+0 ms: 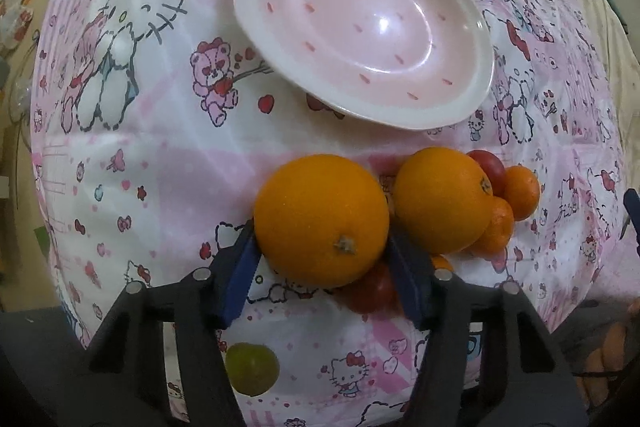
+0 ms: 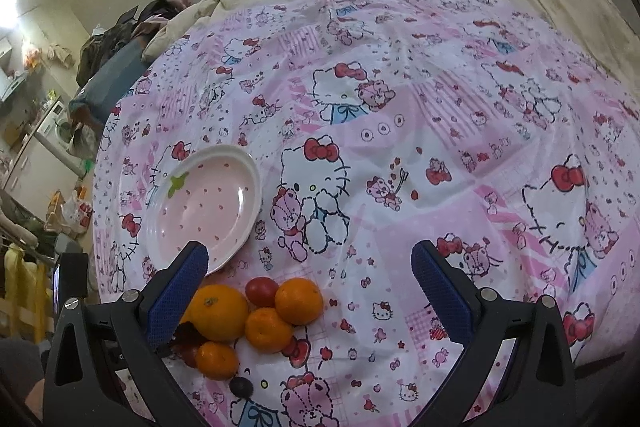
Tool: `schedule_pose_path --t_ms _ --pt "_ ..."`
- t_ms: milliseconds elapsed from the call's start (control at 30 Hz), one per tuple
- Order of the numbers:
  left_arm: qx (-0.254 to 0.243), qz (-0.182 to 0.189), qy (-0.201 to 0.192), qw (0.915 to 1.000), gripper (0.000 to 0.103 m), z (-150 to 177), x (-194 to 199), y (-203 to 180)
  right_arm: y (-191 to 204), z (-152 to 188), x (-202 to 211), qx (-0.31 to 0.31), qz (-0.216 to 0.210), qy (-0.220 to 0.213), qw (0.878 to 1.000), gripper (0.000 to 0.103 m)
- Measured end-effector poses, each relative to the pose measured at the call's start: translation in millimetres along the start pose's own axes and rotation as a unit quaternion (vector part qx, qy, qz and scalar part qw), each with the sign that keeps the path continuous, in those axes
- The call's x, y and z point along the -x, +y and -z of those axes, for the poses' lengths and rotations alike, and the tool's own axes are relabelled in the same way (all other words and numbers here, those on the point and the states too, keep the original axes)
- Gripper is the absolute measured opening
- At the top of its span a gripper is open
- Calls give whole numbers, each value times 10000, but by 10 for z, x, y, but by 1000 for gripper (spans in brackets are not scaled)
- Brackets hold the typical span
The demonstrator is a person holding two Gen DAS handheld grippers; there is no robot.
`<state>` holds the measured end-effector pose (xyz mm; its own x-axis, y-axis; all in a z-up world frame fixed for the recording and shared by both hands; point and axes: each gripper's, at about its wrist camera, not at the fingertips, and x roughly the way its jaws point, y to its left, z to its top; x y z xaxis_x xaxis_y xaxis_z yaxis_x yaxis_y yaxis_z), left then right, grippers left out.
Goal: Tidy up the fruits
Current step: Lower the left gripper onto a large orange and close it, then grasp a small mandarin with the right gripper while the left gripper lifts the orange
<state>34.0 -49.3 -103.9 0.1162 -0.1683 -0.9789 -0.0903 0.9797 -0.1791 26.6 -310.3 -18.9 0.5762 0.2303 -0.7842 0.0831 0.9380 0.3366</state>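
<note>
Left tongs (image 1: 322,251) closed on large orange (image 1: 322,221), blue pads pressed to both flanks, likely for lift toward empty pink plate (image 1: 362,27) just beyond. Second orange (image 1: 440,201) sat beside it, tomatoes (image 1: 488,167) and mandarins (image 1: 520,191) bunched behind; one tomato underneath grasped fruit could roll. Green fruit (image 1: 252,369) lay nearer camera. Right tongs (image 2: 310,287) hung open, empty, above bed cover (image 2: 400,107).

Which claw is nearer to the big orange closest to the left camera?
Left. The left claw has its blue fingers against both sides of the big orange. The right claw hangs wide open above the fruit pile, gripping nothing.
</note>
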Motion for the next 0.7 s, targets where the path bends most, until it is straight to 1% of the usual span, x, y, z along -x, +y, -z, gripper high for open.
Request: schedule_pose_path --t_ms 67,167,267,333,367,400,500,700 --pt "-9 25 -33 10000 55 28 43 -6 -15 7 -30 -47 -43 75 10000 103" --pt "44 -94 -159 9998 55 20 133 31 -46 22 -115 -157 -118 287 9994 103" --pt "233 18 -283 9993 55 15 243 190 -76 61 -304 -269 -360 779 9959 103" --pt "289 70 -342 9990 55 -12 301 285 -99 108 -458 -384 -418 1112 9922 97" --pt "326 126 -350 9988 55 -11 341 317 -101 128 -505 -389 -422 1203 9911 94" --pt "374 172 -346 9986 55 -22 356 355 -99 156 -583 -400 -443 1339 9892 88" --pt "521 223 -380 9977 55 13 440 487 -60 224 -714 -338 -398 1529 9869 82" --pt "482 215 -480 9975 55 50 538 507 -76 302 -912 -389 -327 1793 9825 73"
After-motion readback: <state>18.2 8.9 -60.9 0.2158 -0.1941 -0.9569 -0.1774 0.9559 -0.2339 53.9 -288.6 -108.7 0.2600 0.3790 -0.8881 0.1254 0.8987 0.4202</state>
